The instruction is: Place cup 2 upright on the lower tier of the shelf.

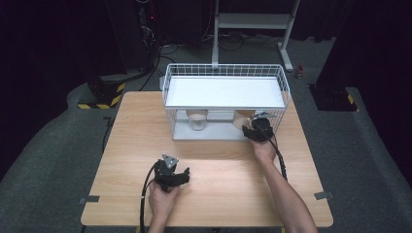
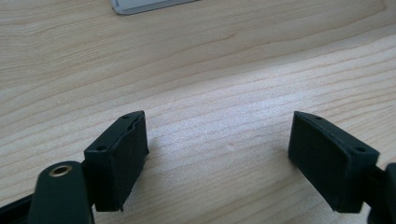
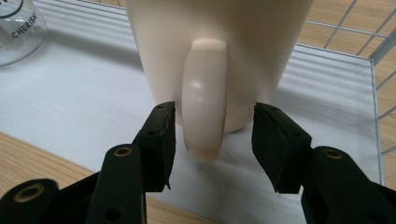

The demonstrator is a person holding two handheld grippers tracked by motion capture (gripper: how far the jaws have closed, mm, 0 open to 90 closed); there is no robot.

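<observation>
Mug (image 3: 219,28) is what I'm after, and it stands on the lower shelf (image 3: 93,107) of the wire rack (image 1: 223,68), toward that shelf's right end, with its handle (image 3: 204,93) turned out at me. Nearest me, by the table's (image 1: 218,194) front edge, my left gripper (image 2: 217,140) rests low over bare wood, its jaws spread with nothing between them. I judge it is parked there to stay out of the way. Farther in, at the rack's open front, my right gripper (image 3: 212,112) has its jaws spread either side of the handle. One pad sits against or just beside it, while a gap shows at the other, so nothing is pinched yet. I came in level because the upper shelf (image 1: 223,92) covers the mug from above. Beyond, toward the shelf's left, a clear glass (image 3: 18,32) stands well apart from the mug, leaving room to draw it straight out.
</observation>
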